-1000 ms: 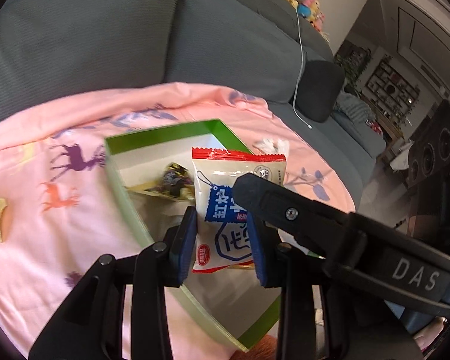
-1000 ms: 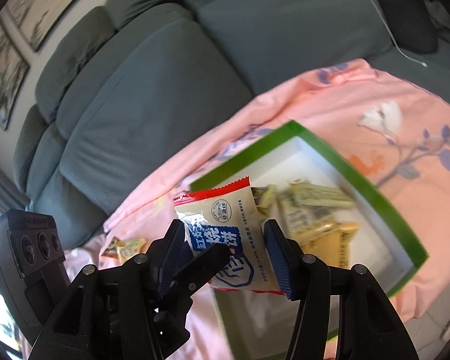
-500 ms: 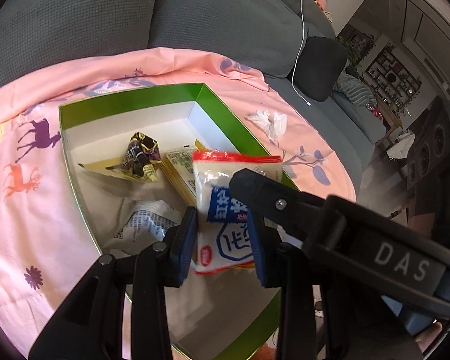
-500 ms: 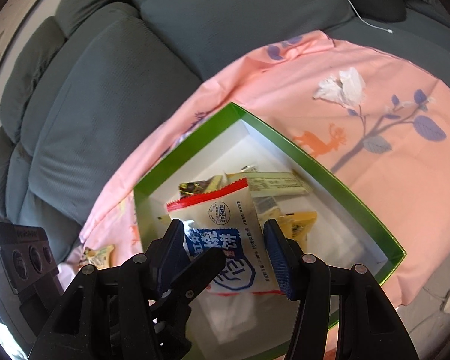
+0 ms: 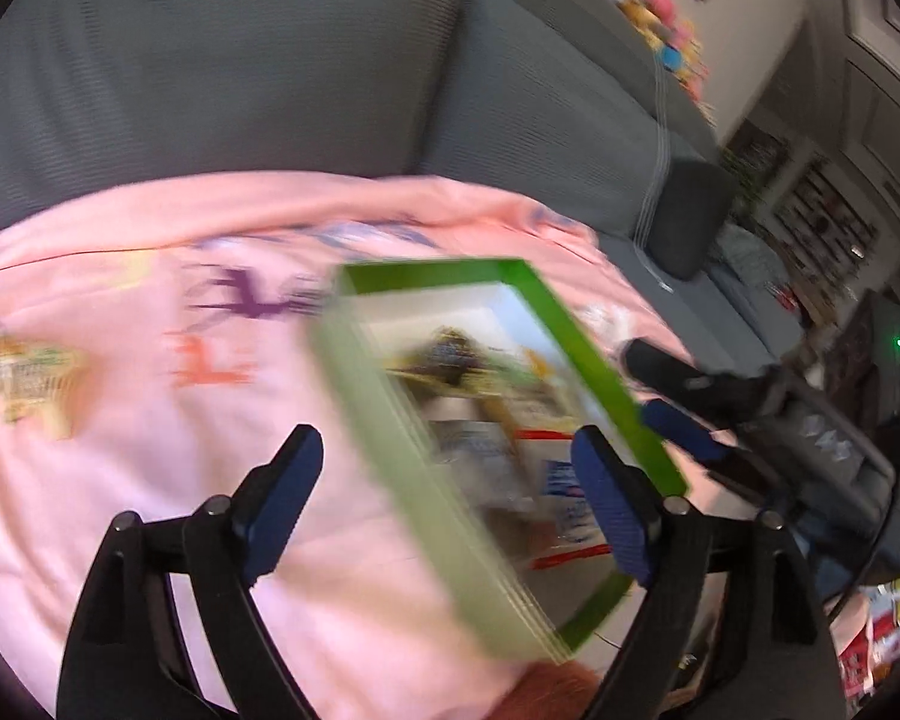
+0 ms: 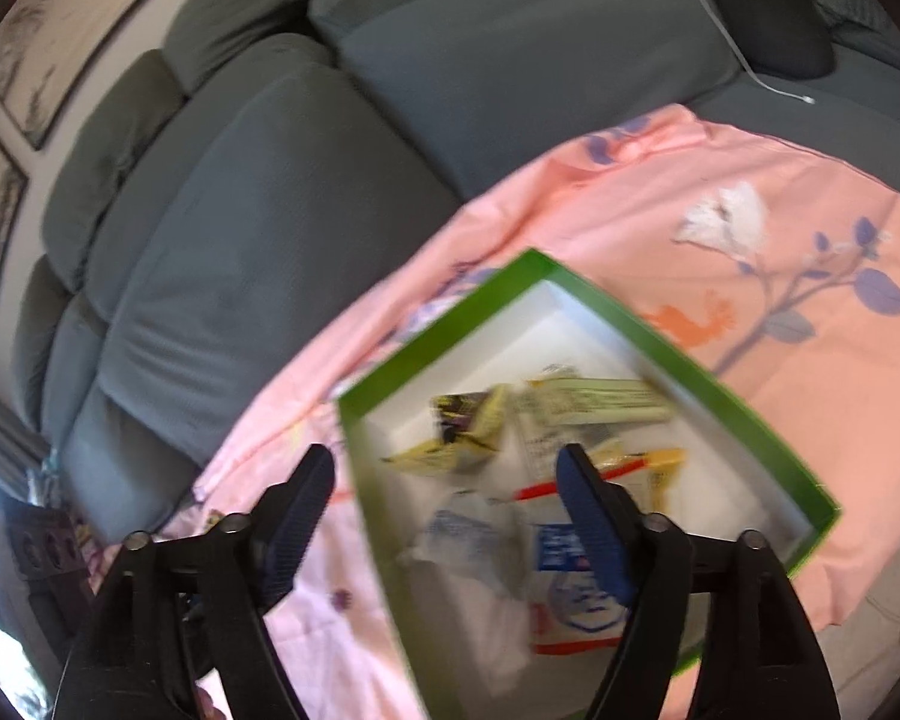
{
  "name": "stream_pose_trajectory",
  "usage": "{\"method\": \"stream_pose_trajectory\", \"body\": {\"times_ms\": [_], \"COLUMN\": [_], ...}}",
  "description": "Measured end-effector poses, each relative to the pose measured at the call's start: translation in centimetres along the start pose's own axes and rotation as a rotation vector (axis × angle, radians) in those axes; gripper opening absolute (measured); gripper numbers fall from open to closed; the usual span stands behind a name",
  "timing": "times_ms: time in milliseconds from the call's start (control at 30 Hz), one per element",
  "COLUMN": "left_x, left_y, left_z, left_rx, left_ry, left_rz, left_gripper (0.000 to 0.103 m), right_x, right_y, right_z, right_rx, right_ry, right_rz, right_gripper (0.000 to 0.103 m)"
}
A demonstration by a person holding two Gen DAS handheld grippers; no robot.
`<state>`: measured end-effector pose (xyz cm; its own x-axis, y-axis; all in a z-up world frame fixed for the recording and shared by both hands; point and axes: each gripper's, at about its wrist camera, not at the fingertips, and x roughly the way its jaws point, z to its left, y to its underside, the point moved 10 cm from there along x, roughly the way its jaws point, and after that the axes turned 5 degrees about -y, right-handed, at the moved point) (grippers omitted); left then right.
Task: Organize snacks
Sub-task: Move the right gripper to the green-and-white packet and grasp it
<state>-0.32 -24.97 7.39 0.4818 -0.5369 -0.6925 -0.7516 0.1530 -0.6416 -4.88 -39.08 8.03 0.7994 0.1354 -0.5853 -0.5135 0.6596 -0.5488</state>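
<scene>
A green-rimmed white box (image 5: 594,354) (image 6: 438,330) lies on a pink printed cloth over a grey sofa. Several snack packets lie inside it, among them a white packet with red edges and blue print (image 5: 564,498) (image 6: 570,576) and a yellow packet (image 6: 456,438). My left gripper (image 5: 450,492) is open and empty above the box's near-left wall. My right gripper (image 6: 450,516) is open and empty above the box; it also shows in the left wrist view (image 5: 678,402). One more yellow-green snack (image 5: 30,372) lies on the cloth at far left. Both views are motion-blurred.
The grey sofa back (image 6: 306,192) rises behind the cloth. A crumpled white tissue (image 6: 726,216) lies on the cloth right of the box. A dark cushion (image 5: 690,228) and a white cable (image 6: 750,66) lie on the sofa. The other gripper's camera body (image 6: 36,546) sits at far left.
Both grippers held a white, red and blue packet above the box. Both have opened, the packets now lie in the box, and both grippers have pulled back and swung left.
</scene>
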Motion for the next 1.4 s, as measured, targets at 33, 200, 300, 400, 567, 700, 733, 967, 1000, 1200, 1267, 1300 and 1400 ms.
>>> {"method": "stream_pose_trajectory", "body": {"times_ms": [33, 200, 300, 400, 567, 700, 733, 967, 1000, 1200, 1267, 1300, 1400], "left_x": [-0.9, -4.2, -6.1, -7.2, -7.9, -8.4, -8.5, -8.9, -9.0, -8.9, -8.9, -8.8, -8.6], "left_y": [0.1, 1.6, 3.2, 5.9, 7.6, 7.5, 7.7, 7.8, 7.7, 7.6, 7.5, 7.5, 7.4], "left_z": [1.7, 11.4, 17.7, 24.2, 30.1, 31.4, 31.5, 32.3, 32.4, 31.9, 31.7, 31.8, 31.6], "left_rx": [-0.017, -0.114, -0.199, -0.356, -0.527, -0.555, -0.557, -0.571, -0.567, -0.558, -0.548, -0.546, -0.543], "left_ry": [-0.026, -0.202, -0.272, -0.303, -0.354, -0.376, -0.387, -0.367, -0.375, -0.366, -0.370, -0.372, -0.368], "left_rz": [-0.010, -0.017, -0.039, -0.052, -0.037, -0.035, -0.030, -0.024, -0.026, -0.024, -0.023, -0.022, -0.016], "left_gripper": [0.085, 0.085, 0.085, 0.085, 0.084, 0.085, 0.085, 0.085, 0.085, 0.085, 0.085, 0.085, 0.085], "right_x": [0.2, 2.2, 4.5, 7.4, 13.0, 17.8, 19.5, 27.0, 27.7, 29.0, 28.6, 28.1, 26.4], "right_y": [0.1, 1.6, 3.5, 5.8, 10.2, 13.0, 13.6, 17.1, 17.4, 18.0, 17.8, 17.7, 17.4], "right_z": [1.0, 5.4, 7.9, 9.6, 14.2, 18.9, 20.1, 22.1, 21.9, 21.4, 21.4, 21.3, 21.0], "right_rx": [-0.010, -0.059, -0.115, -0.185, -0.245, -0.268, -0.267, -0.322, -0.351, -0.350, -0.362, -0.370, -0.417], "right_ry": [-0.023, -0.089, -0.074, 0.024, 0.043, -0.027, -0.038, 0.023, 0.056, 0.041, 0.028, 0.026, 0.029], "right_rz": [-0.005, 0.039, 0.096, 0.158, 0.287, 0.386, 0.406, 0.493, 0.486, 0.494, 0.481, 0.482, 0.479], "right_gripper": [0.083, 0.085, 0.085, 0.085, 0.085, 0.085, 0.085, 0.085, 0.085, 0.056, 0.051, 0.050, 0.049]}}
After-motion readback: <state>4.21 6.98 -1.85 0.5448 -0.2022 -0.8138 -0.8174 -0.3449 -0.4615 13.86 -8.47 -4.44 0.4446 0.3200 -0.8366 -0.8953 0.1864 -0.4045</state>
